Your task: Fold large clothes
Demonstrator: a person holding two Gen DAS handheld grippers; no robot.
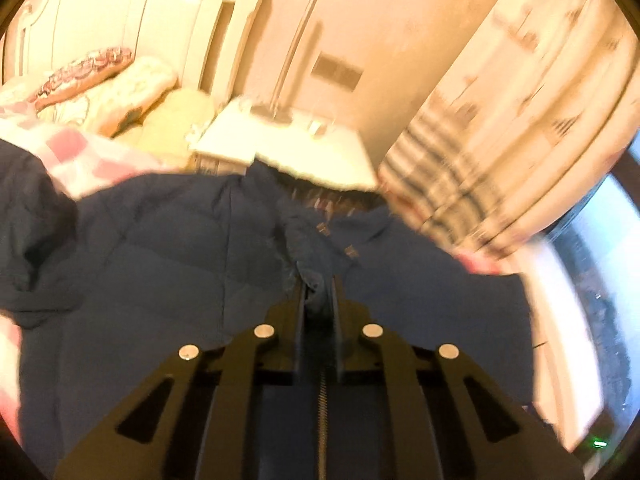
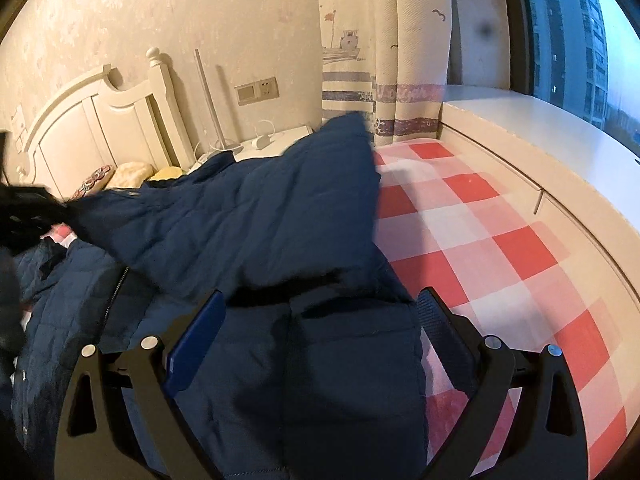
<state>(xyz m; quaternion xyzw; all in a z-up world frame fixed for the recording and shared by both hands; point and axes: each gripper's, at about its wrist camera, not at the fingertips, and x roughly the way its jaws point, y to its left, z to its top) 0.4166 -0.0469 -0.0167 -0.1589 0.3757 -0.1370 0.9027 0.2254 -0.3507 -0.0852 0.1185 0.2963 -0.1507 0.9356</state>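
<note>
A dark blue quilted jacket (image 2: 248, 216) is lying on the bed, over a red and white checked sheet (image 2: 500, 248). It is looking puffy, with stitched lines across the panels, and a zipper is running along the open front edge at the left side in the right wrist view. The left tool (image 1: 319, 280) is closed and is pinching a fold of the jacket (image 1: 160, 248) near the collar, where small metal snaps are showing; the cloth is bunching between the narrow jaws. The right tool (image 2: 320, 312) is standing wide open, with its fingers on both sides of a flat part of the jacket, not pressing it. One part of the jacket is rising in a peak toward the curtain (image 2: 384, 60). Pillows (image 1: 100, 80) are lying by the white headboard (image 2: 92, 128).
</note>
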